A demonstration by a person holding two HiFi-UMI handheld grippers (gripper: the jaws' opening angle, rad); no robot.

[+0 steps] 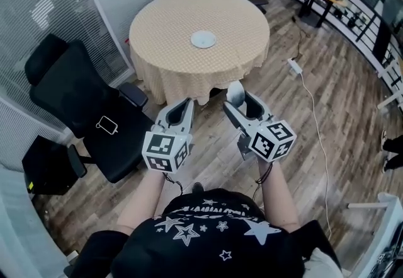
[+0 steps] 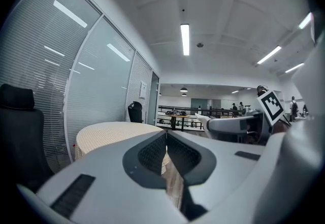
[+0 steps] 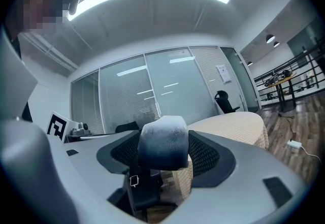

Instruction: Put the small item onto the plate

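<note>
Beige checked cloth covers the round table, with a smooth, faintly glossy white plate at the table's centre and brown wood-plank floor around it. The right gripper is matt grey plastic with cross-hatched dark pads; its pale rounded small item looks matt and faintly grainy.

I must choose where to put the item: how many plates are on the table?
1. The plate lies near the middle of the round table; its whole top shows, so none is hidden.

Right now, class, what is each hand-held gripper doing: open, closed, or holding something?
Left hand-held gripper: closed, empty.
Right hand-held gripper: closed on the small item.
</note>
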